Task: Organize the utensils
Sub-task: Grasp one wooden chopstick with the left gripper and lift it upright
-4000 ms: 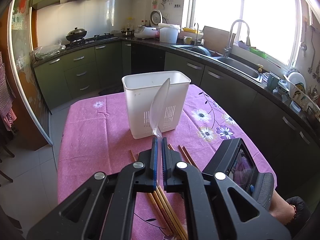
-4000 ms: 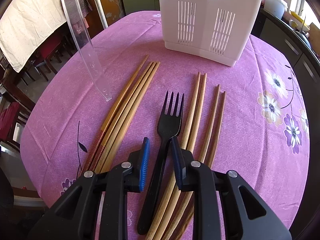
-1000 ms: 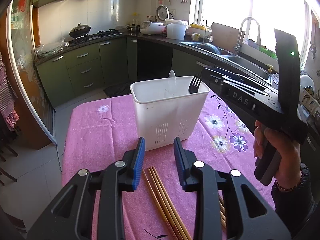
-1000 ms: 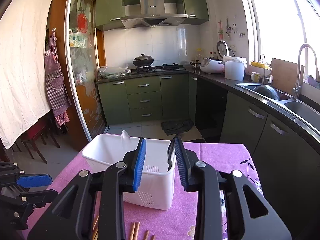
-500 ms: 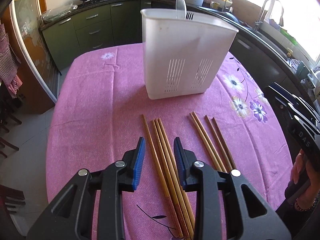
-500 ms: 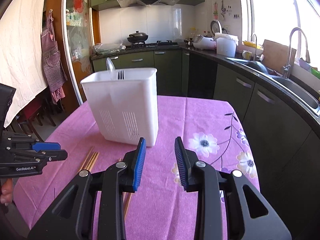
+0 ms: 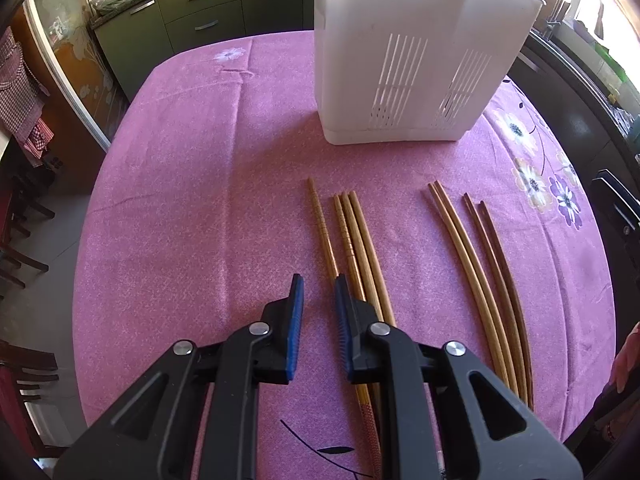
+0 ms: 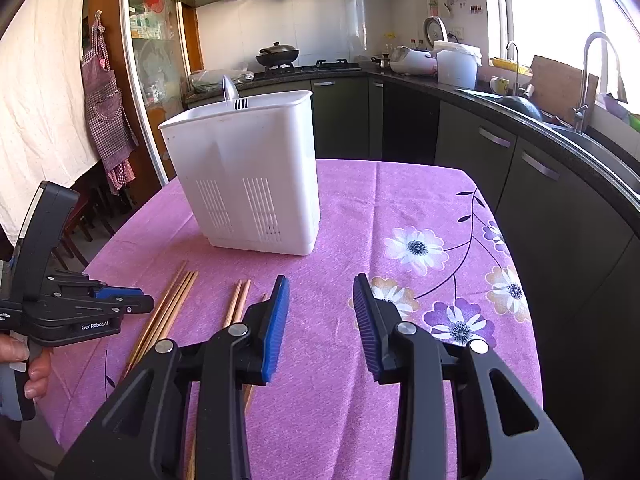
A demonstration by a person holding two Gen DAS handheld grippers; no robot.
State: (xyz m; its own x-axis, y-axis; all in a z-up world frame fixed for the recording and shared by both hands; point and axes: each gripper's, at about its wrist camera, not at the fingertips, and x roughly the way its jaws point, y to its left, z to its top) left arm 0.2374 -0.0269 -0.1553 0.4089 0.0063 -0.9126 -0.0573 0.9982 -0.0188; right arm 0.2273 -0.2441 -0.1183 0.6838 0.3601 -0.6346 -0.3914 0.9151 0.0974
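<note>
Eight chopsticks are lying on the desk (image 7: 168, 200) in front of you, and the left group of four (image 7: 348, 236) is the one that is mattering now. Its sticks are running lengthwise away from you, tips pointing toward the bin (image 7: 416, 52) and butts passing under your left claw (image 7: 318, 284). That group is sitting just to the right of the claw's centre line: the right pad is hovering over the leftmost stick, while the gap between the pads is framing bare cloth. So you are needing, by my reading, a small shift to the right before closing, with the pads straddling the sticks across their width.

The right group of four (image 7: 480, 272) is lying parallel, well apart from the first, bowing slightly outward near your end. The bin is standing upright beyond all the tips, already holding a fork (image 8: 241, 104) and a clear spoon (image 8: 230, 90) whose tops are showing above its rim in the right view.

Your left claw is released, holding nothing, pads a modest gap apart. Your right claw (image 8: 320, 304) is also released and wider, hanging above the flowered side of the desk, with the chopsticks lying off to its left. Your left claw is clearly the nearer one for the next pick.
</note>
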